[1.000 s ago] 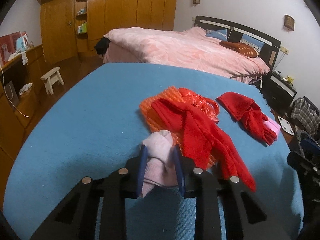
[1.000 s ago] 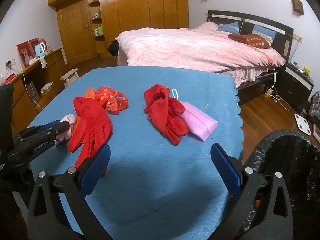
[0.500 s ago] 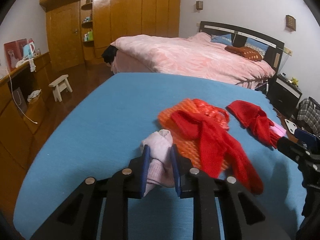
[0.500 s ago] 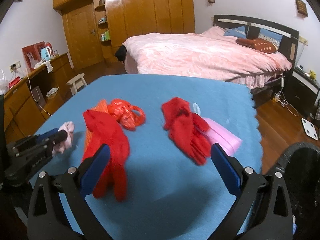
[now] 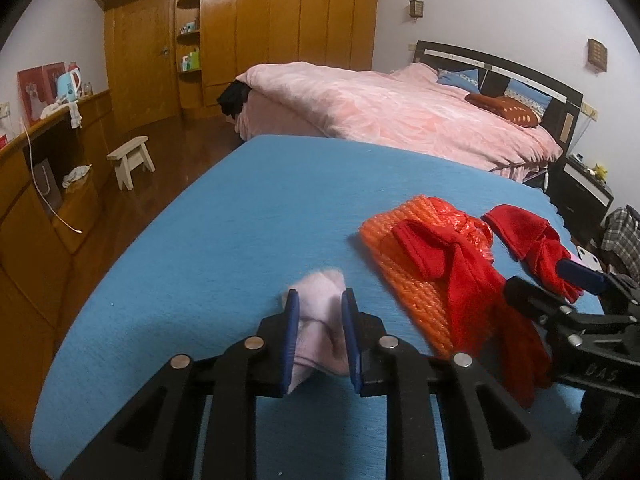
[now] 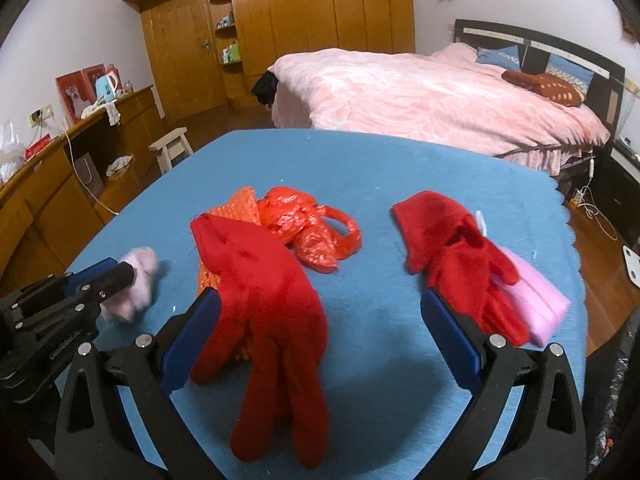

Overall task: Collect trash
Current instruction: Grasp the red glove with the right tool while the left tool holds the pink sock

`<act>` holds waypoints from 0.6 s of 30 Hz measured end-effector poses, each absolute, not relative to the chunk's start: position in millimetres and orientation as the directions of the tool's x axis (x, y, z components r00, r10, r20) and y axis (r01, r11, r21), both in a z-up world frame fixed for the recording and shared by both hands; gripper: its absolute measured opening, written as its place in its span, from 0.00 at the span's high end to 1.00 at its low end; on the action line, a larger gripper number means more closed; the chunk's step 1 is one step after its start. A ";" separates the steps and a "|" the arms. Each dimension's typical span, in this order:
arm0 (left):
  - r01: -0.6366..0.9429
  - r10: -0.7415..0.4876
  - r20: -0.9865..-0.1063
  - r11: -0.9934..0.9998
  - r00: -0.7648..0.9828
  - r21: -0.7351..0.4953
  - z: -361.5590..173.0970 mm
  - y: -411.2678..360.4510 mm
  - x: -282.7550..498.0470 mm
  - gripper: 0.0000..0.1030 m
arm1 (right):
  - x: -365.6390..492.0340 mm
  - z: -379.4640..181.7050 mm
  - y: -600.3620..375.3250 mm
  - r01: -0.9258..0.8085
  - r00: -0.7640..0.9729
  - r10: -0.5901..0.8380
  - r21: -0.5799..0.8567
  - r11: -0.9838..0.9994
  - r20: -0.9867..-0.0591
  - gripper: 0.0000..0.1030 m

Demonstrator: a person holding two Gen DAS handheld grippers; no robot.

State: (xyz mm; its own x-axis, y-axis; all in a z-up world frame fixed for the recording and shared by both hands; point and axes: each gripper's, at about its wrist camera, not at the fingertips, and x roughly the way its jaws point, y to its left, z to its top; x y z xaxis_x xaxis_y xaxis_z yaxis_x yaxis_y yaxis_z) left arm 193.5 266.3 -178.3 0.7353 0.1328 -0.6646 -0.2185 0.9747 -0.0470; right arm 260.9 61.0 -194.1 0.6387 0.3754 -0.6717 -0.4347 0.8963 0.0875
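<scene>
1. Lifted a little higher than a second ago, the left gripper (image 5: pixel 318 330) stays clamped on the pale pink sock (image 5: pixel 320 320), carried just above the blue table (image 5: pixel 248 216); the orange netting (image 5: pixel 384 252) now sits off to its right.
2. Right gripper (image 6: pixel 320 336) hangs with jaws spread wide, gripping nothing, over the long red glove (image 6: pixel 264 292); the second red glove (image 6: pixel 452 248) lies on a pink pouch (image 6: pixel 536 300); a red plastic bag (image 6: pixel 312 228) rests between the gloves.

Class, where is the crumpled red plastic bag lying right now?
In the right wrist view the red plastic bag lies mid-table on the blue cloth, against the orange mesh, just beyond the nearer red glove.
</scene>
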 end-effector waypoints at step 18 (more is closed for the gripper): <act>-0.185 0.099 -0.690 0.981 0.717 -0.052 -184.4 263.4 199.3 0.68 | 265.6 -206.8 77.4 -0.503 0.540 0.432 0.134 0.854 -0.723 0.84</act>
State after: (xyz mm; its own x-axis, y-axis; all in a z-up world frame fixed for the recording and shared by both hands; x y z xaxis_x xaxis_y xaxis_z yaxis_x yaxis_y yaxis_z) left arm 199.3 263.4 -184.4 0.7167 0.0990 -0.6903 -0.1853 0.9813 -0.0516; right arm 265.6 77.4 -206.8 0.5398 0.4316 -0.7227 -0.5029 0.8538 0.1343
